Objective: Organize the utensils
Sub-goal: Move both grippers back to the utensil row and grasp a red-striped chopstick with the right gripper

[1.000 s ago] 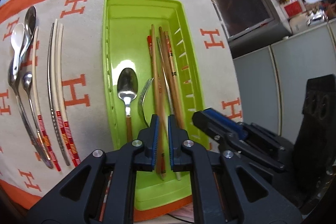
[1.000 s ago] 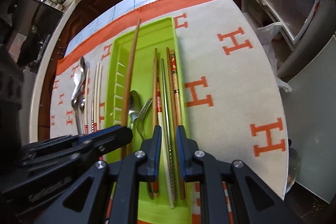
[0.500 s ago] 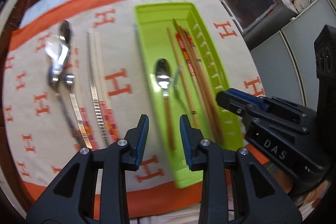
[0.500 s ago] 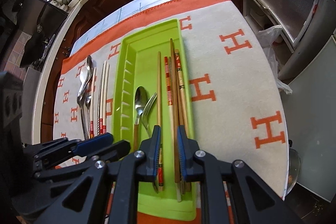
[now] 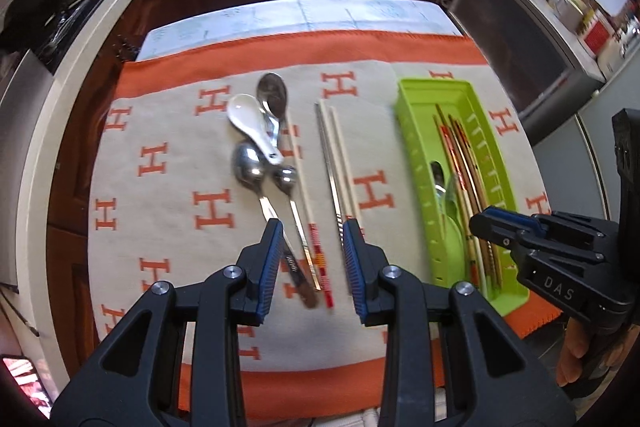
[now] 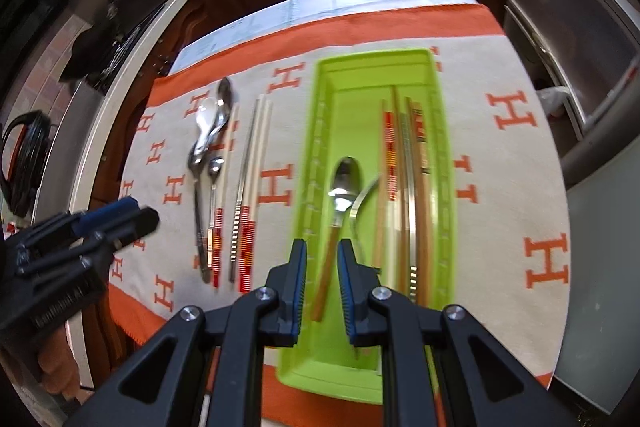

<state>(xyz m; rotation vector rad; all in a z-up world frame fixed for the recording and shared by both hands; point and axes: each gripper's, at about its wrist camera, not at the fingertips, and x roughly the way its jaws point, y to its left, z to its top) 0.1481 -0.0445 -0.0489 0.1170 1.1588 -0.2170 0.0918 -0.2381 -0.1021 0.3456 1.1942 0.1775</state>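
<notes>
Your left gripper (image 5: 310, 259) is wide apart and holds nothing. It hangs over the handles of the spoons (image 5: 256, 163) and chopsticks (image 5: 334, 147) that lie on the cloth (image 5: 168, 155) with the orange H letters. A white spoon (image 5: 250, 125) rests on top of the metal ones. Your right gripper (image 6: 322, 285) is a little apart and holds nothing. It is over the green tray (image 6: 446, 155). A wooden-handled spoon (image 6: 340, 195), a fork (image 6: 362, 203) and more chopsticks (image 6: 404, 179) lie in that tray.
</notes>
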